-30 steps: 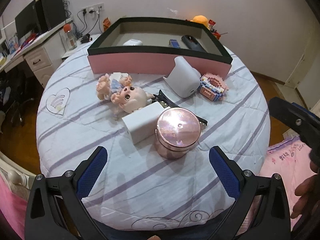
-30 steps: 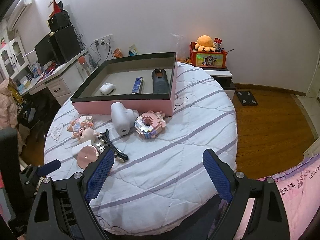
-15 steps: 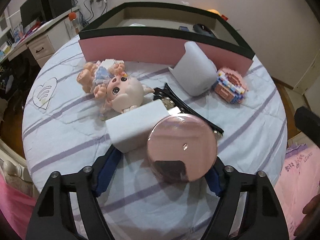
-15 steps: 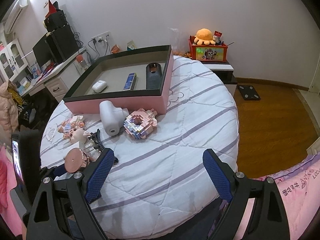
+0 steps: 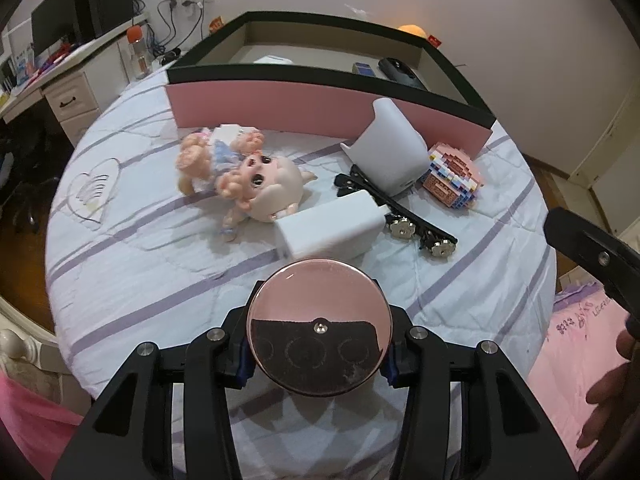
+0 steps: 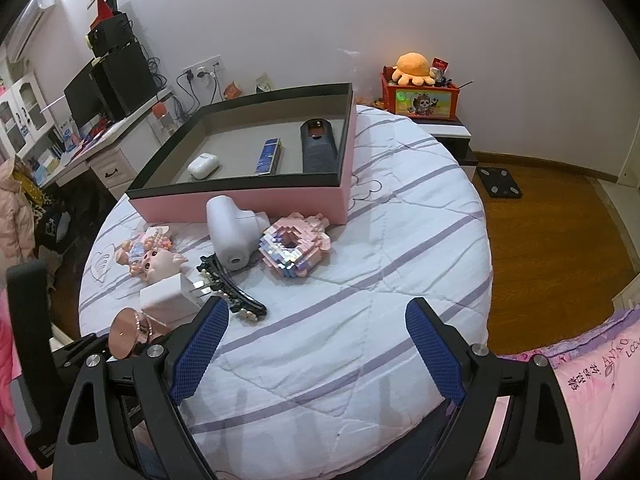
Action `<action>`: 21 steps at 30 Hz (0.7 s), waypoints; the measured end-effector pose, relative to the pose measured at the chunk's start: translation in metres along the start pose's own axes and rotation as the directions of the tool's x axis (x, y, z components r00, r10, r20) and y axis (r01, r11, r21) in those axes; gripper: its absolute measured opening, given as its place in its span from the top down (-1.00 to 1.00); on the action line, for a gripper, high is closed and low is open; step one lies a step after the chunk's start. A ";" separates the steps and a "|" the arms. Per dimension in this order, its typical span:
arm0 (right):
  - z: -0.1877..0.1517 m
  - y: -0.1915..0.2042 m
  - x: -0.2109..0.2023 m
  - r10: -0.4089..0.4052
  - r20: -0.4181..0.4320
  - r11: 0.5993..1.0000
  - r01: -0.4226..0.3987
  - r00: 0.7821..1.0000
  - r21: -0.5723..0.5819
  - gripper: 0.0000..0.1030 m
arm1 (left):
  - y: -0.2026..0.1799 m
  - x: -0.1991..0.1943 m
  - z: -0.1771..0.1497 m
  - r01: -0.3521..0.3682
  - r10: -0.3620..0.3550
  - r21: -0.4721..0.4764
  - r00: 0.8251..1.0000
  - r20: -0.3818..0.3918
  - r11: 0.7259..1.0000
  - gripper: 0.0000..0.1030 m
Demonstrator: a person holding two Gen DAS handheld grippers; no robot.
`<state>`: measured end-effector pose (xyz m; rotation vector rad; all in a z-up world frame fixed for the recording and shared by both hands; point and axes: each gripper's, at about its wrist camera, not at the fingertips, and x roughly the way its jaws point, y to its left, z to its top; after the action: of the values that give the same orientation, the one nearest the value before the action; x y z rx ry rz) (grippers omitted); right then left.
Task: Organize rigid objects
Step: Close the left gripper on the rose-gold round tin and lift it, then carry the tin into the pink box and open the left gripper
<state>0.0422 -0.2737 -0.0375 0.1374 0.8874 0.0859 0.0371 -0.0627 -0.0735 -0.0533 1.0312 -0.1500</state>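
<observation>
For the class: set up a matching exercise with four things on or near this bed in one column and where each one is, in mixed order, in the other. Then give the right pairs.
Things
1. pink round tin
2. earbuds case
3. doll
4. orange plush

Places
A. lying on the quilt, in front of the pink box
B. on top of the red box by the wall
C. between the jaws of the left hand-held gripper
D. inside the pink box

Pairs: 1-C, 2-D, 3-A, 4-B

Pink tin [image 5: 318, 326] hides left tongs' [image 5: 316, 360] pads, seemingly.
</observation>
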 end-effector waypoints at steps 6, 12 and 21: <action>0.004 0.015 0.000 -0.004 0.002 1.000 0.004 1.000 -0.013 -0.78 | 0.018 -0.022 0.008 0.011 -0.011 -0.007 1.000 0.009 1.000 0.08; 0.023 0.028 0.001 -0.014 0.020 0.999 0.015 1.000 -0.032 -0.78 | 0.030 -0.042 0.047 0.019 -0.020 0.003 0.998 0.055 1.000 0.08; 0.078 0.034 0.023 -0.028 0.054 0.999 0.030 0.998 -0.045 -0.78 | 0.023 -0.031 0.133 0.029 -0.035 0.048 0.992 0.120 0.998 0.08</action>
<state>0.1164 -0.2433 -0.0015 0.0832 0.8331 0.0752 0.1379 -0.0388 0.0189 -0.0360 0.9059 -0.1975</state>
